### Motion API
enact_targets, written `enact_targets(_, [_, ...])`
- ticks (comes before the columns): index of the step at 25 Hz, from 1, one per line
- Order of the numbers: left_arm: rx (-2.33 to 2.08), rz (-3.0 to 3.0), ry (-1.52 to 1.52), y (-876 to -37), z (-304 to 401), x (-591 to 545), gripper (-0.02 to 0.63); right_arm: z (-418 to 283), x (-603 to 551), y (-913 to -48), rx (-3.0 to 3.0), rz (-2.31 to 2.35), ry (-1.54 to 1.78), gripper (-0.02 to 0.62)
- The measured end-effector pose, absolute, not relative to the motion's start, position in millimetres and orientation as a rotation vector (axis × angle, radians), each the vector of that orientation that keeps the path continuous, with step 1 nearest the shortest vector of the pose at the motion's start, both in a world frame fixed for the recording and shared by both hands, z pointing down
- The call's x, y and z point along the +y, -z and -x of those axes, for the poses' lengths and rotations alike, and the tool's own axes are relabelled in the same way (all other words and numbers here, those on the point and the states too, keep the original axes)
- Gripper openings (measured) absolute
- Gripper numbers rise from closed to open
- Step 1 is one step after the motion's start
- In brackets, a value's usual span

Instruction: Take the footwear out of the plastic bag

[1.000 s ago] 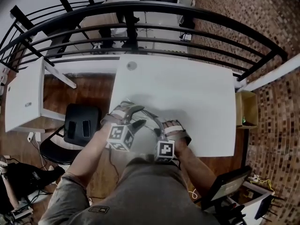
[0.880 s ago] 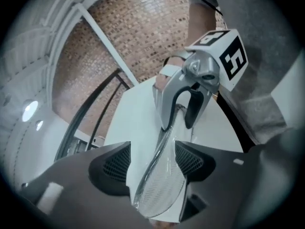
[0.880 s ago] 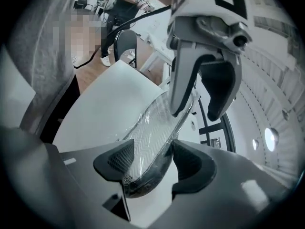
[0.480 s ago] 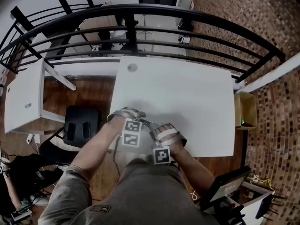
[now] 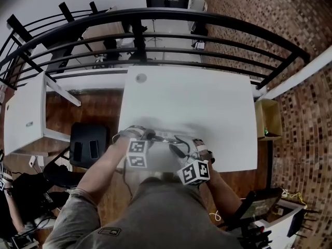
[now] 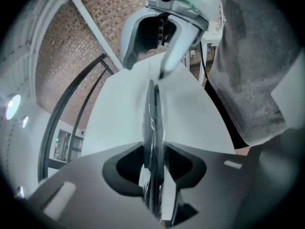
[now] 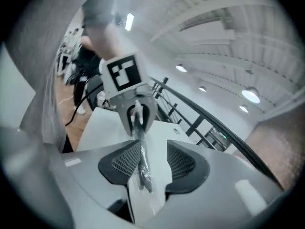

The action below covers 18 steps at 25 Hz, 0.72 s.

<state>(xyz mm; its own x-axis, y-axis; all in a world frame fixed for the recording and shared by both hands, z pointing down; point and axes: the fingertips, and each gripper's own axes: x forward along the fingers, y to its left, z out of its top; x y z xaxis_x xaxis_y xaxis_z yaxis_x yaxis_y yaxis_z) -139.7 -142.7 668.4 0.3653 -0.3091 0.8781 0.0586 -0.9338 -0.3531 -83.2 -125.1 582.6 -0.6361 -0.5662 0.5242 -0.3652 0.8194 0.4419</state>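
Nearest us, forearms reach over the near edge of the table (image 5: 207, 102). Left gripper (image 6: 153, 175) points steeply down; its jaws have just been closing and pinch a thin fold of the plastic bag (image 6: 153, 120). Right gripper (image 7: 143, 163), rolled and shallower, has also just been closing: jaws half apart, a twisted bag strand against one pad, a gap at the other. The footwear (image 5: 165, 137) we make out only as a pale blur between the grippers.

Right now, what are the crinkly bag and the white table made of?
The bag looks like thin clear plastic: glossy, wrinkled, see-through. The table has a smooth, matte white top, perhaps laminate or painted board; the pictures cannot settle which.
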Motion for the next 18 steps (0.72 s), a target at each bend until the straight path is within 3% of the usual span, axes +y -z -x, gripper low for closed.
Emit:
enact_targets(7, [0.457, 2.496, 1.387, -630.9, 137.6, -158.7, 0.121, -12.2, -154.5, -523.3, -2.407, -1.085, 0.230, 0.040])
enact_targets(18, [0.496, 2.729, 1.053, -567.9, 113.0, -168.2, 0.121, -45.5, -167.8, -480.3, -2.350, -0.980, 0.445, 0.025])
